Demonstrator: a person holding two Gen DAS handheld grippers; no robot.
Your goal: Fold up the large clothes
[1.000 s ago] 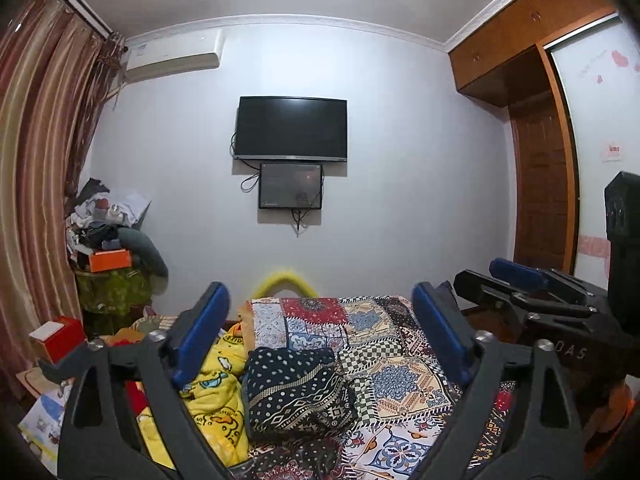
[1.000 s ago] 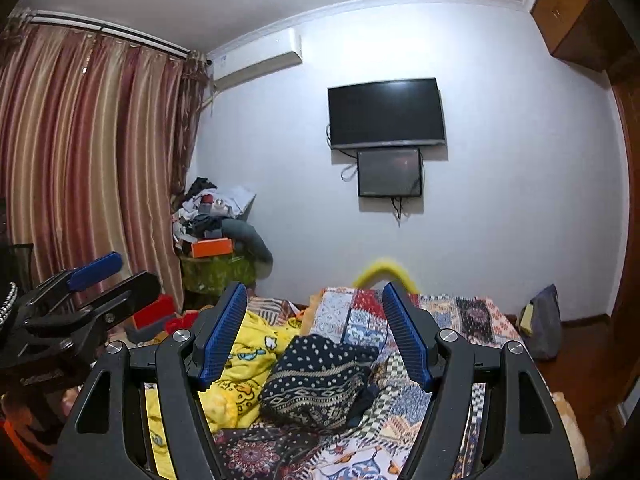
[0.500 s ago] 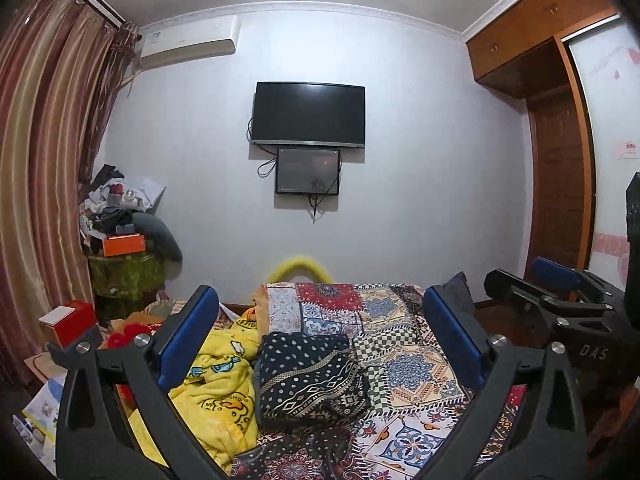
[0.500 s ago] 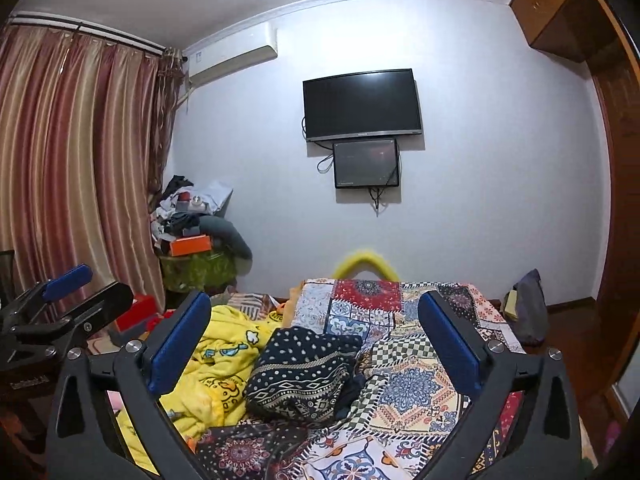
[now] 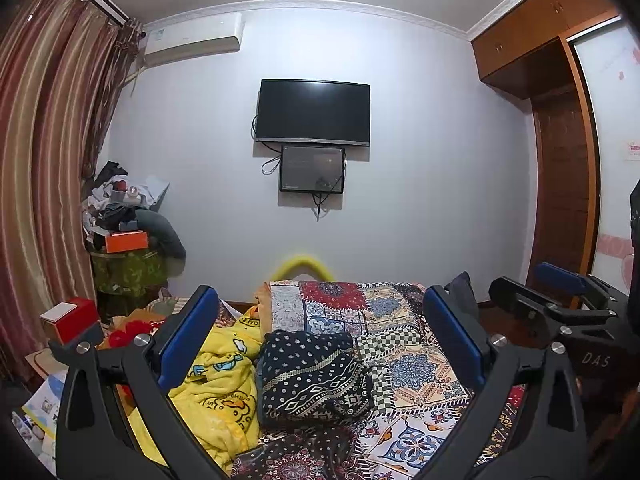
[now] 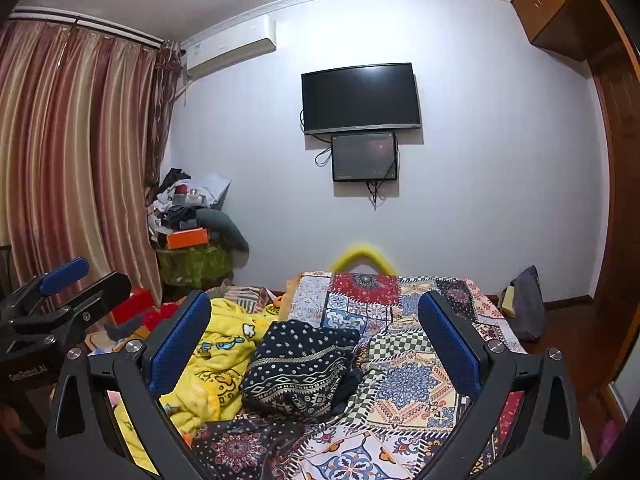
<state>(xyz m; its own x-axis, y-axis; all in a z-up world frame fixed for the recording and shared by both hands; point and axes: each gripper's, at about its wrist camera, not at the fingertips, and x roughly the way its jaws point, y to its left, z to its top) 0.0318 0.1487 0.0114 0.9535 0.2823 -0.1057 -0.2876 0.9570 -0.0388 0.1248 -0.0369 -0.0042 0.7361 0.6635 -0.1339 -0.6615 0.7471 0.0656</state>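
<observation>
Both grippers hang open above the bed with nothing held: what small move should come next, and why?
Probably lower both toward the dark patterned garment. It lies bunched and unfolded on the patchwork bedspread, beside the yellow blanket. The left gripper and right gripper have wide, empty jaws pointing almost level, well above the cloth.

A dark navy garment [image 5: 312, 376] printed with white dots and bands of geometric pattern lies folded into a thick, soft-edged bundle in the lower centre of the left wrist frame; it rests on the patchwork bedspread [image 5: 404, 344], its left edge just beside a crumpled yellow cartoon-print blanket [image 5: 216, 380]; in the right wrist view the same bundle [image 6: 300, 364] sits lower centre, slightly slumped, a dark flap trailing at its right side
</observation>
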